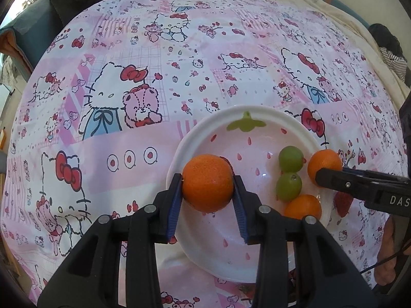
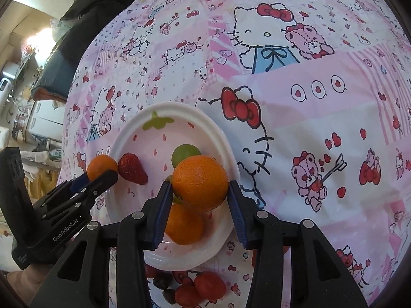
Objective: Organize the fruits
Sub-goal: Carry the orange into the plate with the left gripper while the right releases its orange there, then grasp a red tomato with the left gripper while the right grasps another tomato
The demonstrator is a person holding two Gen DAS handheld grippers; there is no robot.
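**Ana:** So, from the left wrist view, what does the left gripper have?

**Ben:** It is clamped on an orange, both blue pads pressed to its sides, over the left part of the white strawberry-print plate. On the right of the plate lie two green fruits and, nearer, a small orange. The right gripper comes in from the right, holding a second orange at the plate's right rim.

**Ana:** And the right wrist view?

**Ben:** There the right gripper grips its orange between both pads, above the small orange and the green fruits. A strawberry lies on the left of the plate. The left gripper sits at the left rim with its orange. More red and dark fruit waits on the patterned cloth, near the camera.

**Ana:** How should the placing go?

**Ben:** Each orange probably ought to come down onto bare plate before the pads let go. The right one hangs over other fruit, so released there it could roll; shifting it toward open space seems wiser.
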